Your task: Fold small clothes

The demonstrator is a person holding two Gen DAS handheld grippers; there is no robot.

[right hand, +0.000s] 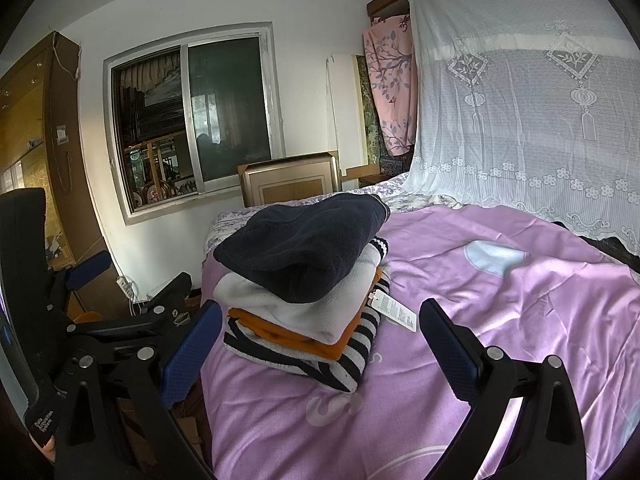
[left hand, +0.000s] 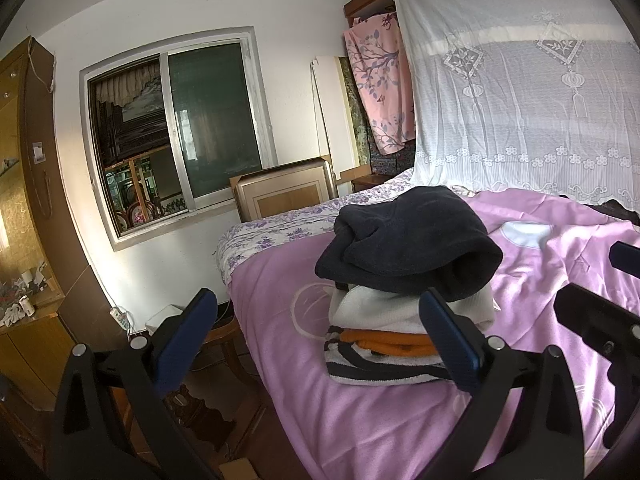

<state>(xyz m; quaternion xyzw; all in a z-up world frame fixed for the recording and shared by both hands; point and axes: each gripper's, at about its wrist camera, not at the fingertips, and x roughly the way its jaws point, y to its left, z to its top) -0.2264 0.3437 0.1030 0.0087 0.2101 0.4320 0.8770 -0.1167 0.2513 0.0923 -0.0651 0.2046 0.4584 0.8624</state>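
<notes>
A stack of folded clothes sits near the left edge of the pink bedspread (left hand: pixel 380 432). A dark navy garment (left hand: pixel 412 236) (right hand: pixel 308 240) lies on top. Under it are a white one (left hand: pixel 384 312) (right hand: pixel 316 312), an orange one (left hand: pixel 384 340) (right hand: pixel 304 340) and a black-and-white striped one (left hand: pixel 376 368) (right hand: pixel 340 364) with a paper tag (right hand: pixel 394 312). My left gripper (left hand: pixel 320 344) is open and empty, just in front of the stack, its right finger over the stack's near corner. My right gripper (right hand: pixel 320 352) is open and empty, close before the stack.
A white lace curtain (left hand: pixel 520 92) hangs over the bed's far side. A window (left hand: pixel 176 128), a framed panel (left hand: pixel 284 192) and a wooden cabinet (left hand: pixel 28 200) stand beyond the bed's left edge. A power strip (left hand: pixel 120 318) lies on the floor. Dark cloth (right hand: pixel 616 246) lies at the far right.
</notes>
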